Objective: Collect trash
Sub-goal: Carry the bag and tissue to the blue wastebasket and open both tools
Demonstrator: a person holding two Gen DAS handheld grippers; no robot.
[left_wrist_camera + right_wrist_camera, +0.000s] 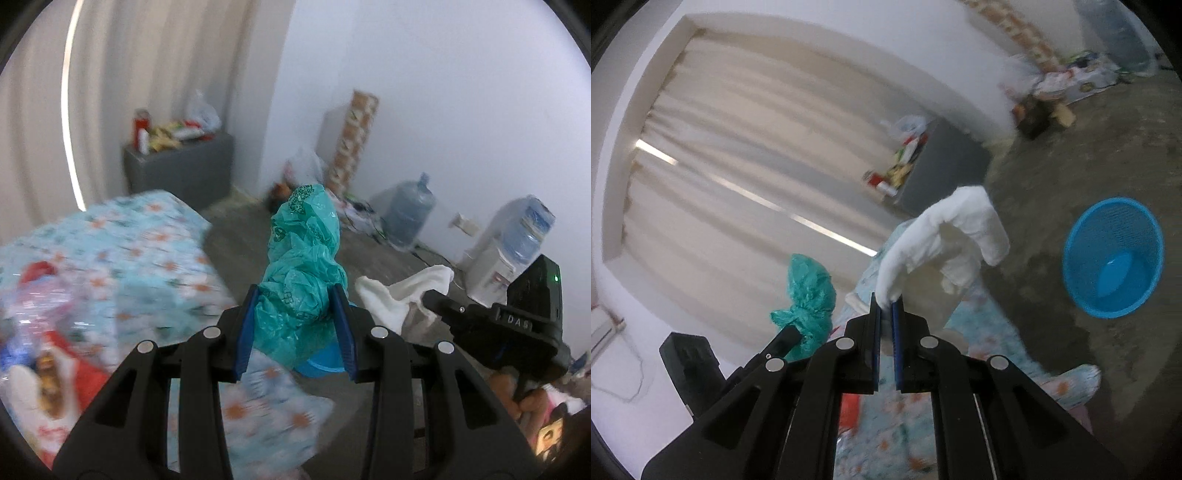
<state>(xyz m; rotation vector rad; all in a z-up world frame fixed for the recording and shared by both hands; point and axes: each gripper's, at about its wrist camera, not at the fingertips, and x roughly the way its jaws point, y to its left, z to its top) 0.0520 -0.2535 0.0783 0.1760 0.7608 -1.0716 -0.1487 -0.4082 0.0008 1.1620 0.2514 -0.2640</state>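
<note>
My left gripper (297, 295) is shut on a crumpled teal plastic bag (304, 243) and holds it up in the air; the bag also shows in the right wrist view (809, 291). My right gripper (886, 304) is shut on a white cloth or tissue (945, 236), which hangs above the bed; it shows in the left wrist view (399, 291) too, beside the right gripper's body (517, 325). A blue mesh bin (1113, 258) stands on the floor to the right, with only a sliver showing below the bag in the left wrist view (317, 365).
A bed with a floral blue sheet (122, 258) and bright wrappers (48, 350) lies at left. A grey cabinet (181, 170) with clutter stands by the curtain. Water bottles (410, 214), a dispenser (495, 266) and a pile of clutter (295, 177) line the wall.
</note>
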